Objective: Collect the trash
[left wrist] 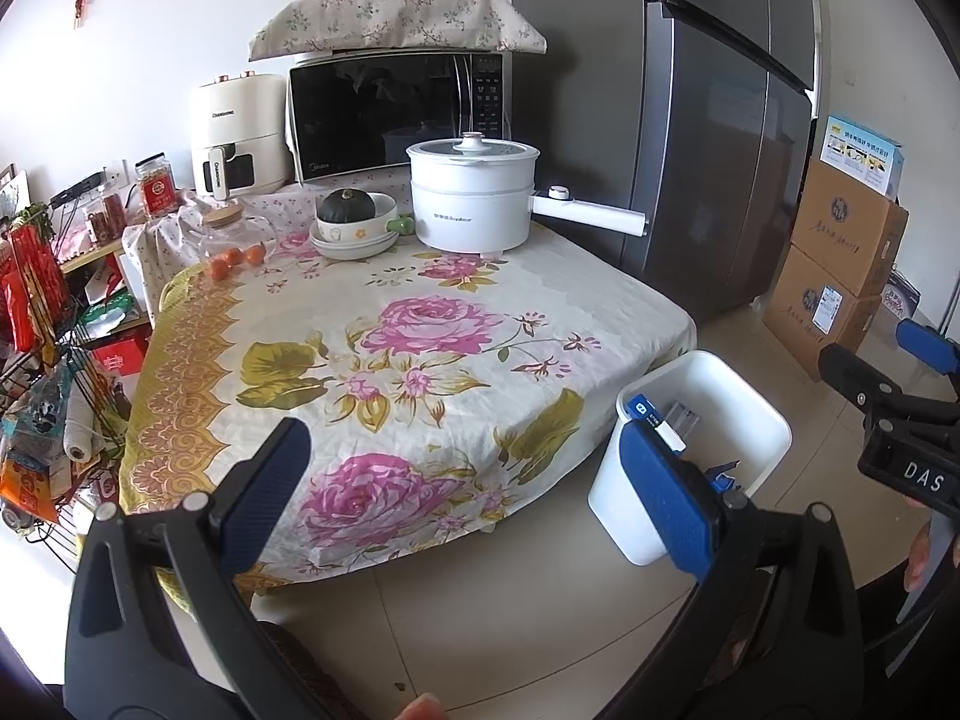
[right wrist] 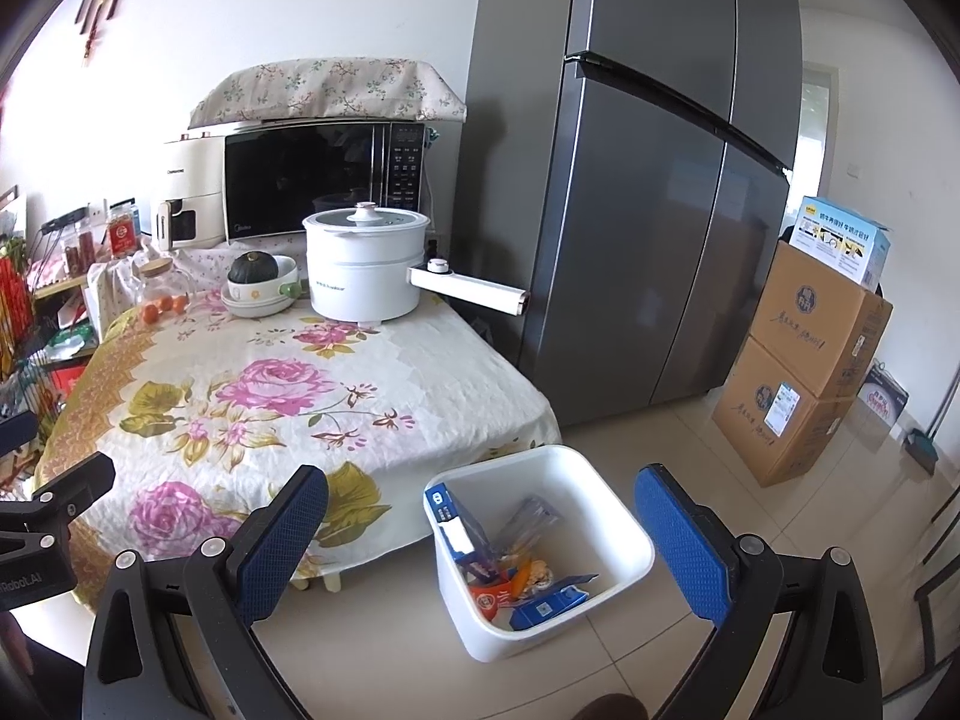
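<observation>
In the left wrist view, the left gripper (left wrist: pixel 462 498) is hanging wide apart and empty over the table edge, the white bin (left wrist: pixel 744 396) sitting just beyond its right finger; in the right wrist view, the right gripper (right wrist: pixel 480 546) is gaping wide, empty, framing the bin (right wrist: pixel 624 516) holding the trash (right wrist: pixel 522 582) on the floor beside the table (right wrist: pixel 240 372)

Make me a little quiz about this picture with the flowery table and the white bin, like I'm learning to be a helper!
1. True or false: the white plastic bin stands on the flowered tablecloth.
2. What fills the cream bowl beside the white electric pot?
A) oranges B) a dark green squash C) packets
3. Fill in: the left gripper and right gripper both have their jaws ____.

Key
1. False: it stands on the tiled floor, beside the table, with blue and orange packets inside.
2. B, the dark green squash.
3. open, holding nothing.
</observation>
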Available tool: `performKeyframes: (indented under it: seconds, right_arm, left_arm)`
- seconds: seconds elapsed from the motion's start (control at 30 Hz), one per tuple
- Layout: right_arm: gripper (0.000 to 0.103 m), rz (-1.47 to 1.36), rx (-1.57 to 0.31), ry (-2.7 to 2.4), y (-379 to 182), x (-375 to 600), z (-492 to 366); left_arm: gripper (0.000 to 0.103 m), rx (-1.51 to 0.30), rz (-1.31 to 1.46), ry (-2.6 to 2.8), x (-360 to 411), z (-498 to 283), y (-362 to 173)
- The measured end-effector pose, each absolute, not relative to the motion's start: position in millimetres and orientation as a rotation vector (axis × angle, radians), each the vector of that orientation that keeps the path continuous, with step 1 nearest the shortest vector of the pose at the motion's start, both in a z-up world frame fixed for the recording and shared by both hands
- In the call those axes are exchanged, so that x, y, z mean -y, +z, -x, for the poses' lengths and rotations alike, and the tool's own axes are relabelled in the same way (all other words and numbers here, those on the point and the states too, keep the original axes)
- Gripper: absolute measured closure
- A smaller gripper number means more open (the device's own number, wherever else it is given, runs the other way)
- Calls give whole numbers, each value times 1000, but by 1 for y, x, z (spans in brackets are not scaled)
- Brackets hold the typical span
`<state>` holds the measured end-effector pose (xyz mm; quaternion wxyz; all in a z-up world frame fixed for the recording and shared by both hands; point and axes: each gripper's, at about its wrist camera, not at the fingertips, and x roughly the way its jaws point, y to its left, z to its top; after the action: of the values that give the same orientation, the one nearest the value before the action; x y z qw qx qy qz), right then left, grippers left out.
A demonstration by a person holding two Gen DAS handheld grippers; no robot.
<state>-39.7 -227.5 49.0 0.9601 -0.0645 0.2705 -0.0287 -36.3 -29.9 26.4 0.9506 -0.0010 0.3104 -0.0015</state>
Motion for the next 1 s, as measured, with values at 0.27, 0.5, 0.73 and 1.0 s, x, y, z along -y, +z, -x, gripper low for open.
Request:
performKeyframes:
  seconds: [0.27, 0.5, 0.73, 1.0]
  right_arm:
    - [0, 128, -545, -62, 51, 228, 40]
    - [0, 130, -544, -63, 51, 228, 41]
    - [0, 129, -544, -63, 51, 229, 41]
    - [0, 129, -544, -62, 51, 229, 41]
  left_arm:
    - [1, -632, 2, -10, 31, 37, 28]
    - [1, -632, 6, -11, 31, 37, 28]
    - [1, -635, 17, -13, 32, 38, 29]
    - [1, -644, 29, -24, 33, 38, 29]
